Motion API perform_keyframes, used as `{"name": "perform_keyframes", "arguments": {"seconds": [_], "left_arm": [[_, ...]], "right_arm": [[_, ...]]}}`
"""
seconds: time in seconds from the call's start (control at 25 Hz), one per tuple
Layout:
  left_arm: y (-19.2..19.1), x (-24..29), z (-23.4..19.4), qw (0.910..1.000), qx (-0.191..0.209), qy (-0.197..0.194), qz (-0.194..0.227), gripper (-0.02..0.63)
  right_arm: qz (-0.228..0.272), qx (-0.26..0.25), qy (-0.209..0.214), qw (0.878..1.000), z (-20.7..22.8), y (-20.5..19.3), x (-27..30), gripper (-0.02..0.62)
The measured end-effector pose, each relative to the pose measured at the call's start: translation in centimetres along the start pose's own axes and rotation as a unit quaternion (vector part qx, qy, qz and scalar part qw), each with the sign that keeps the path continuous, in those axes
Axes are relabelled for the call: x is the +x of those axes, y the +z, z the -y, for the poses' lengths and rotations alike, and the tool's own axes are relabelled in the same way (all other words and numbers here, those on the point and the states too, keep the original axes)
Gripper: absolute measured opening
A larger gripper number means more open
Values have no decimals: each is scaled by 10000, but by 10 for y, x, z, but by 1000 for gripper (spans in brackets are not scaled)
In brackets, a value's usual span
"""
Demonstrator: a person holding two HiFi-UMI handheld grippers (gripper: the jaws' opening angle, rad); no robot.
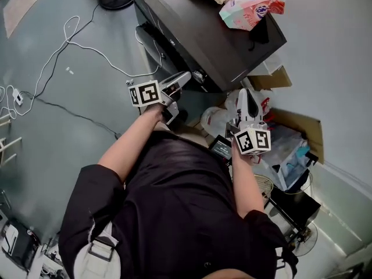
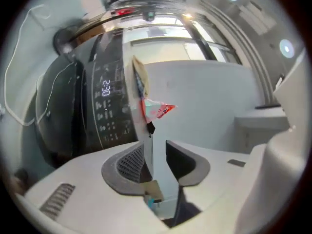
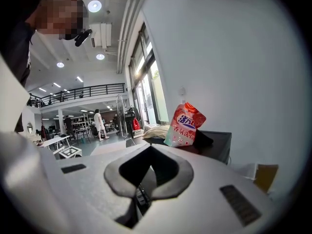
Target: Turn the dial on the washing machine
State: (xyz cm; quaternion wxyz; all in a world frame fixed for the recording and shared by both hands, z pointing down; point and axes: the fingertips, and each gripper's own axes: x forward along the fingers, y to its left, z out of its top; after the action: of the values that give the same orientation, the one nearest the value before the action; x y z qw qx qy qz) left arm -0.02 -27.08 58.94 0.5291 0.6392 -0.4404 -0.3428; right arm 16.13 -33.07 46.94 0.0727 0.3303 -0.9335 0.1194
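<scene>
while the left gripper [image 1: 177, 89] hangs level near the front of the dark washing machine [image 1: 197, 34], its jaws stand partly apart with nothing between them. the machine's control panel [image 2: 107, 106], with a lit display [image 2: 106, 88], sits at the left of the left gripper view; i cannot pick out the dial there. a pink pouch [image 1: 251, 10] lies on the machine's top. the right gripper [image 1: 248, 97], off to the right, is closed and empty. the dial is likely a stiff, smooth plastic knob on a heavy, steady body: pinch its rim on opposite sides, then roll.
</scene>
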Motion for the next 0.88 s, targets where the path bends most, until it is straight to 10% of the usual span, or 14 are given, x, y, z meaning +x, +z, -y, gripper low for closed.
{"name": "perform_keyframes", "arguments": {"seconds": [0.2, 0.4, 0.52, 0.68, 0.88], "left_arm": [[22, -8, 39, 9659, 2556, 379, -160, 53], [35, -9, 89, 8681, 4939, 475, -179, -6], [38, -7, 115, 8232, 5662, 414, -67, -6], [32, -6, 144, 7962, 6045, 252, -16, -6], [30, -13, 185, 7930, 6085, -212, 204, -6]], "right_arm": [[189, 20, -128, 9997, -4, 7, -6, 1], [437, -62, -385, 9983, -3, 9, -23, 1], [635, -58, -595, 9962, 3, 14, -41, 1], [826, -80, -873, 9927, 8, 21, -69, 0], [1039, -80, -1181, 9875, 8, 21, -99, 0]]}}
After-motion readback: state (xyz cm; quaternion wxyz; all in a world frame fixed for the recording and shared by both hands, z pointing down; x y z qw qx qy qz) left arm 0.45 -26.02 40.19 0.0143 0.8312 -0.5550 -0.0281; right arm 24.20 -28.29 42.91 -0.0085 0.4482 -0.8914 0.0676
